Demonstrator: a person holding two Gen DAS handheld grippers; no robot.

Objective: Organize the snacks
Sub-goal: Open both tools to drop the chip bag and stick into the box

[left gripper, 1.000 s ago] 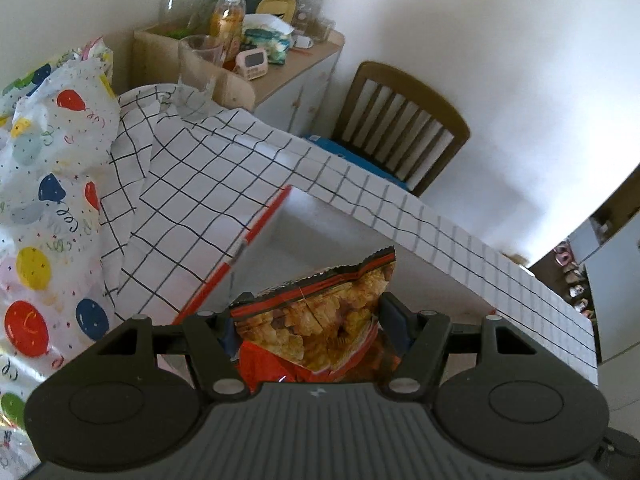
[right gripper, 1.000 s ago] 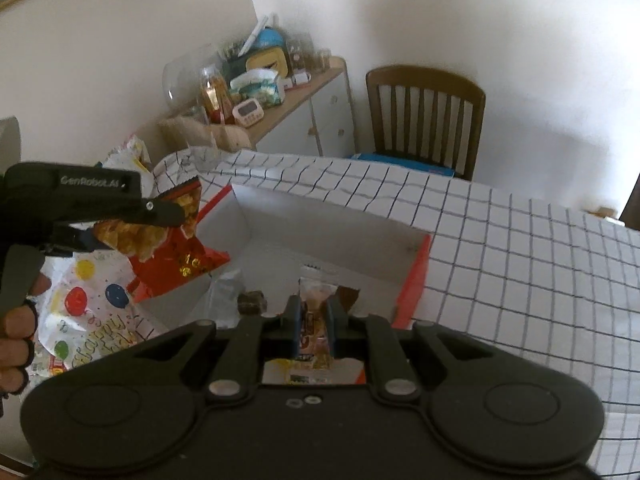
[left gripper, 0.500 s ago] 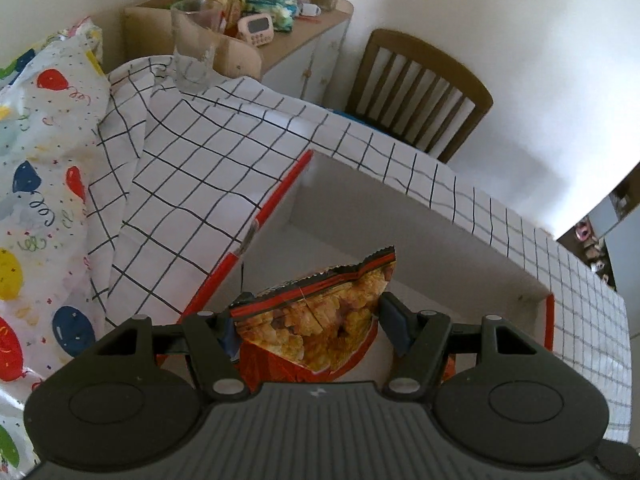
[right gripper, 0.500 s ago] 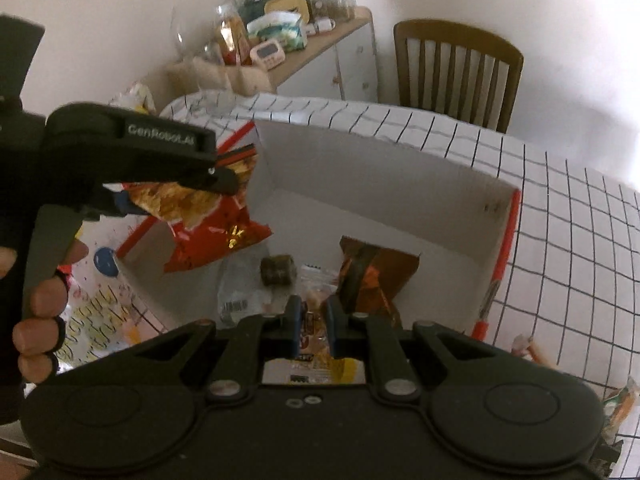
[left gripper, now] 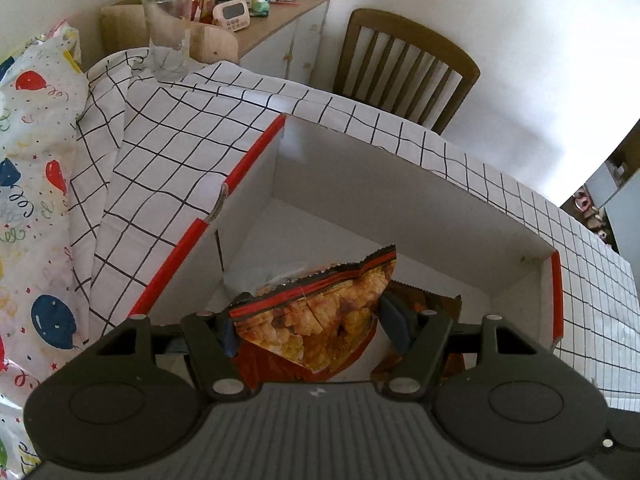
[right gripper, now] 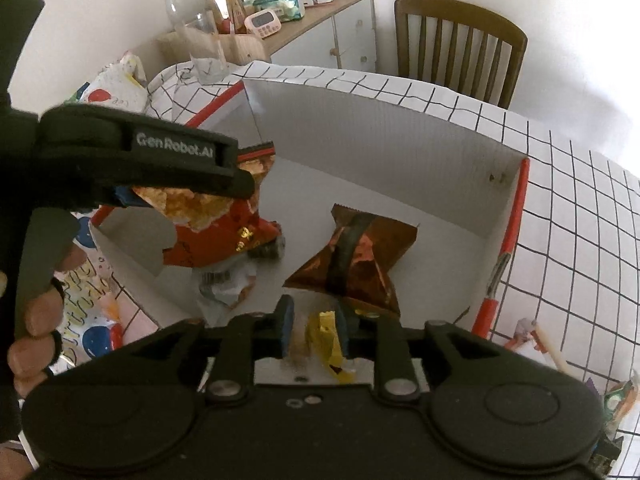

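Observation:
My left gripper (left gripper: pixel 312 328) is shut on a red chip bag (left gripper: pixel 320 320) and holds it low over the near left part of the white box (left gripper: pixel 400 200). From the right wrist view, the left gripper (right gripper: pixel 140 168) has that chip bag (right gripper: pixel 216 236) hanging down into the box (right gripper: pixel 380 140). The jaws of my right gripper (right gripper: pixel 314 328) are opening over the box's near edge. A small yellow-wrapped snack (right gripper: pixel 326 336) sits loose between them. A brown-orange snack bag (right gripper: pixel 360 256) and some small packets lie on the box floor.
A balloon-print bag (left gripper: pixel 32 160) lies left of the box on the checked tablecloth (left gripper: pixel 160 152). A drinking glass (left gripper: pixel 168 32) stands at the far left corner. Beyond it are a cluttered sideboard (left gripper: pixel 280 20) and a wooden chair (left gripper: pixel 404 68). More snacks (right gripper: pixel 536 340) lie right of the box.
Both grippers have come down closer over the box. The right jaws, shut on the small snack before, have parted. The left gripper keeps its hold on the chip bag.

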